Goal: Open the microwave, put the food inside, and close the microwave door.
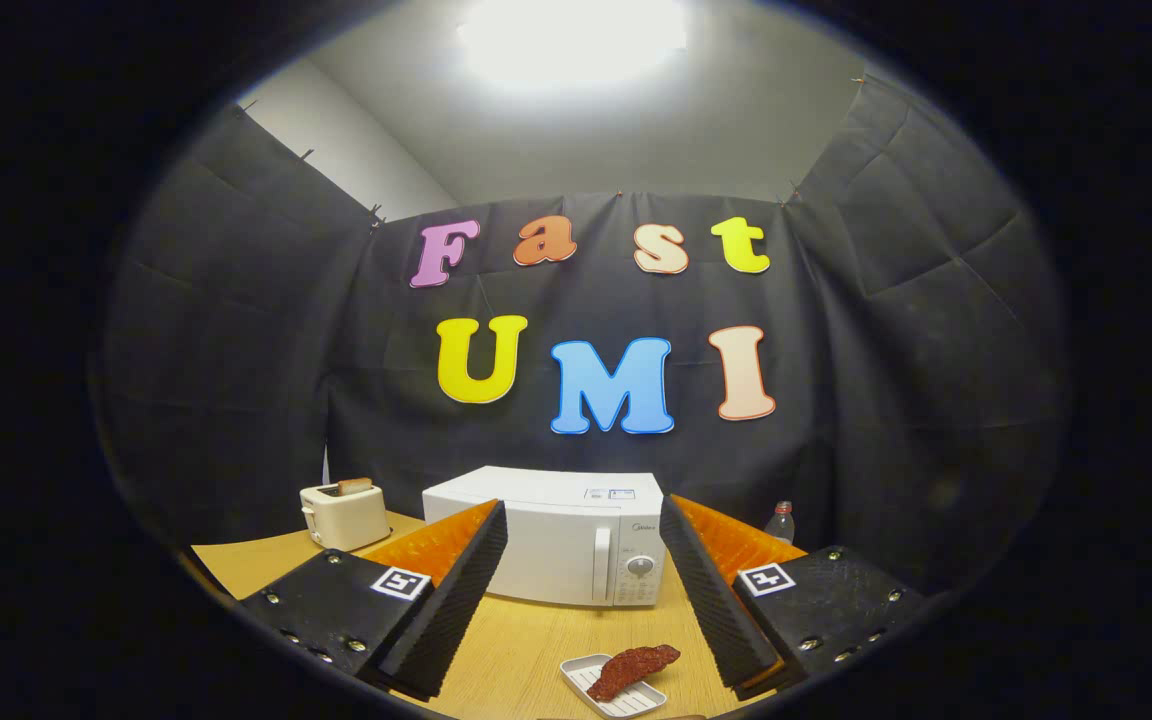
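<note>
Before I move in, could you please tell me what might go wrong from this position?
Three risks stand out:
1. The meat strip overhangs the rim of its small white tray, so it could slide off when lifted.
2. The microwave door is shut, so the food could be picked up before there is anywhere to put it.
3. The tool is open with nothing between its fingers, and the tray sits just ahead; advancing could knock it.

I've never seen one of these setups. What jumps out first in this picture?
A white microwave, door closed, sits on the wooden table beyond the open gripper. Between the fingers lies a reddish strip of food on a small white tray. Left of the microwave stands a cream toaster.
</note>
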Motion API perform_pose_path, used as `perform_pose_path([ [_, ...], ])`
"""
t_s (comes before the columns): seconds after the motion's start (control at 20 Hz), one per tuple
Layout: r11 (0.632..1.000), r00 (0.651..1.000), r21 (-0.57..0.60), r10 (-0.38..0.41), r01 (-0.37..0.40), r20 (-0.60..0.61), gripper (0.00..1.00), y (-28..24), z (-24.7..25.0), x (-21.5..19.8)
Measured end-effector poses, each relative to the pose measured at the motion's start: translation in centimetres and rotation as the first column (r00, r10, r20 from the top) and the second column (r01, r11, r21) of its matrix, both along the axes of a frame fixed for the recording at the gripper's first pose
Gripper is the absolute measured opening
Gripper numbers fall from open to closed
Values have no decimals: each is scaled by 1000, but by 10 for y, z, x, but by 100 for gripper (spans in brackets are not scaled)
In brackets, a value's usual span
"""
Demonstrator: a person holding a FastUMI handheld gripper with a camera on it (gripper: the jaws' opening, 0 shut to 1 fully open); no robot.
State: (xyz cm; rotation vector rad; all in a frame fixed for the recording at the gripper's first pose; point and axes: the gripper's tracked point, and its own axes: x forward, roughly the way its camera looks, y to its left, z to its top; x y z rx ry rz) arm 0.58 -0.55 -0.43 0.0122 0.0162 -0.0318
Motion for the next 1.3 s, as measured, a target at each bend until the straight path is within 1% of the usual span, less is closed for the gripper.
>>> perform_pose_path([
  [0.4, 1000, 1000, -9, -6, 6, 6, 96, -2, -1, 2],
  [0.7, 999, 1000, -41, 2, -2, 5, 96, -7, -9, 8],
  [0.85, 1000, 1000, -5, 20, -20, 5, 96, -15, -14, 14],
  [1.0, 996, 999, 78, 31, -32, 18, 96, -22, -15, 25],
  [1.1, 989, 998, 132, 70, -69, -4, 96, -17, -27, 37],
  [1.15, 986, 995, 136, 97, -94, -13, 96, -14, -33, 42],
  [1.2, 987, 995, 124, 102, -100, -9, 96, -17, -34, 48],
  [1.3, 996, 998, 65, 66, -67, 20, 96, -28, -38, 63],
])
